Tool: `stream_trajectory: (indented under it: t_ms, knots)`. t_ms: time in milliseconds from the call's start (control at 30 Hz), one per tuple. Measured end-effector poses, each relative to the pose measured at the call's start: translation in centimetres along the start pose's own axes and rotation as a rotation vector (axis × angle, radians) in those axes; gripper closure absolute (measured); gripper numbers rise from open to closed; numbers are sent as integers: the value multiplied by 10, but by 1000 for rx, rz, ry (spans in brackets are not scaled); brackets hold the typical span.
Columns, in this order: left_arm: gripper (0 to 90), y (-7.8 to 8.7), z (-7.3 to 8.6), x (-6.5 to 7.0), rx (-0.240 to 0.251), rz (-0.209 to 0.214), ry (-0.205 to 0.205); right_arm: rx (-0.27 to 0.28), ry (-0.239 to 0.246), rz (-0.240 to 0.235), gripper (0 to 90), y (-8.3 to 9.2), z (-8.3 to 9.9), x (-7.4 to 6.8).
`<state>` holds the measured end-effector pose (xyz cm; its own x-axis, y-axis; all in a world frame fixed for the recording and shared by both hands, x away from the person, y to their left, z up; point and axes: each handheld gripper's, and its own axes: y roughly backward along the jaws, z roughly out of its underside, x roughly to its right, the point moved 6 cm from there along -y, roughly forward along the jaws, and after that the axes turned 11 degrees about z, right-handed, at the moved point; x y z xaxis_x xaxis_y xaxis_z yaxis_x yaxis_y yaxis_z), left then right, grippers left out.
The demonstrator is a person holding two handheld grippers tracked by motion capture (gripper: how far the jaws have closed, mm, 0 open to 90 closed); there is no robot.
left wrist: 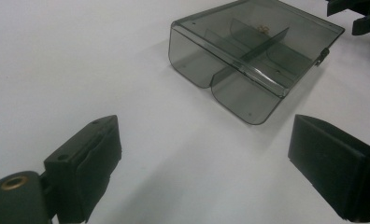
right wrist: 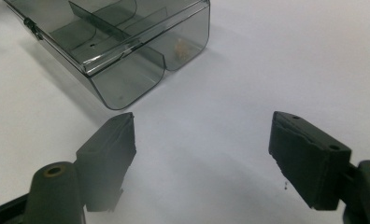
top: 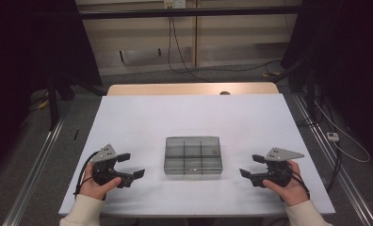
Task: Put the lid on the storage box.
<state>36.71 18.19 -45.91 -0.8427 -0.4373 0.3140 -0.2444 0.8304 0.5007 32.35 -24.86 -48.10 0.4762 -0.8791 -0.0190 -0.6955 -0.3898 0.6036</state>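
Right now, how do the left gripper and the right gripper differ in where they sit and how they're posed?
The left gripper sits left of the smoky clear compartment box; the right gripper sits on the box's right. The left gripper points rightward at the box, the right gripper leftward, as mirror images. Both have open jaws holding nothing, both rest apart from the box on the white table.

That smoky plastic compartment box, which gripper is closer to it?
Left, barely. The left gripper sits off the compartment box's left side, the right gripper off its right; neither touches.

Lab recording booth, white table, black curtains, floor rails, trailing cables
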Motion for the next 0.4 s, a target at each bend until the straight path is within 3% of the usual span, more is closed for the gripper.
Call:
stream_trajectory:
  t_ms: [400]
  knots:
    - [94,-1,0,0,-7,-2,0,-3,6,-5,230,-2,0,-2]
